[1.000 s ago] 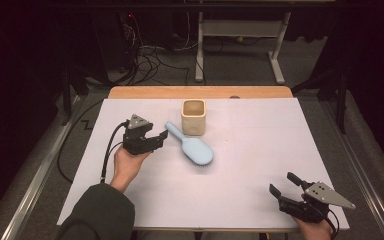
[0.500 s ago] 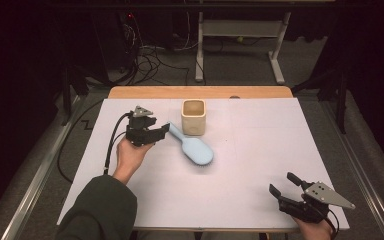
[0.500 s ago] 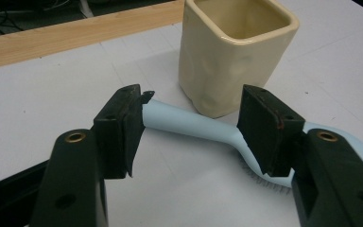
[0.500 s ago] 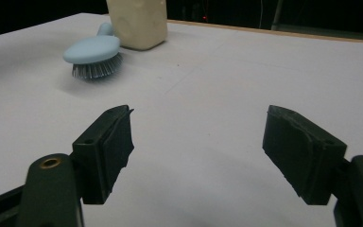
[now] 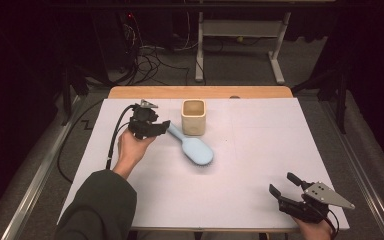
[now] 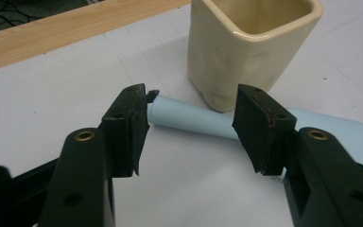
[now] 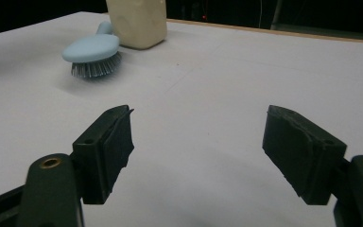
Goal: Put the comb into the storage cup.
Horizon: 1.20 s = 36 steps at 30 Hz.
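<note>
A light blue brush lies bristles down on the white table, its handle pointing at a cream square cup that stands just behind it. My left gripper is at the handle's end. In the left gripper view the handle runs across the gap between the jaws, which have just been closing, and the pads stand clear of it, so my left gripper is open. The cup rises right behind. My right gripper rests open and empty at the front right corner, seen as, with the brush far off.
A bare wooden strip runs along the table's far edge. The left gripper's cable loops off the left side. The white sheet lies bare between the brush and my right gripper. Desk legs and cables are on the dark floor beyond.
My left gripper has moved away from me and slightly right, up to the brush handle, and its jaws have narrowed. The brush, the cup and my right gripper have not moved.
</note>
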Tool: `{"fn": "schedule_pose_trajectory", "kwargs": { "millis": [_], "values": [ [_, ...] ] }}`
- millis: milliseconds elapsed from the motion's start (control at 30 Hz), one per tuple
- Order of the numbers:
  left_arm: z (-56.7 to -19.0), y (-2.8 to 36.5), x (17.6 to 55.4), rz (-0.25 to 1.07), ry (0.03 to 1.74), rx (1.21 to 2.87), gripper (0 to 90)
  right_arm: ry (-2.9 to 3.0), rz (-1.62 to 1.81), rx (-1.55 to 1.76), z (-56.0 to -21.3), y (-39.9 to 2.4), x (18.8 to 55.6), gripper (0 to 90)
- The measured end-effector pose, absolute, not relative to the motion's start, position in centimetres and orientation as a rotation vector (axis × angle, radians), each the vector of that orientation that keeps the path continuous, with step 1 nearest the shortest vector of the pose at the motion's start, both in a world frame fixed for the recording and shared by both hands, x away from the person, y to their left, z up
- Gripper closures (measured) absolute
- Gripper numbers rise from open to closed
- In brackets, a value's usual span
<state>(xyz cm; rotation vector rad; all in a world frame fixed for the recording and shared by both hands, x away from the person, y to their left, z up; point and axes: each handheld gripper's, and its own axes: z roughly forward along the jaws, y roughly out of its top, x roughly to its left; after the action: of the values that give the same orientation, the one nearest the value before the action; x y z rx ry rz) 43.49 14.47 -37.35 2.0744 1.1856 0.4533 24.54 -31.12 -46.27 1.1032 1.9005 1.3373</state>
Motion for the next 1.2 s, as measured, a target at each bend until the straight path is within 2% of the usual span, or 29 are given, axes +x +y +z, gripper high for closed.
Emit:
{"fn": "schedule_pose_trajectory", "kwargs": {
  "millis": [533,967,1200],
  "values": [
    [-37.2,12.1,47.5,0.365,1.241,2.255,54.1,1.901,1.341,1.106,-46.3,-31.2,24.6,25.6],
    [-38.4,12.0,50.0,0.276,1.315,2.274,75.0,1.899,1.344,1.11,-46.4,-31.2,24.6,25.7],
    [-39.6,11.2,50.7,0.252,1.332,2.292,80.0,1.898,1.343,1.115,-46.4,-31.2,24.6,25.7]
  ]
}}
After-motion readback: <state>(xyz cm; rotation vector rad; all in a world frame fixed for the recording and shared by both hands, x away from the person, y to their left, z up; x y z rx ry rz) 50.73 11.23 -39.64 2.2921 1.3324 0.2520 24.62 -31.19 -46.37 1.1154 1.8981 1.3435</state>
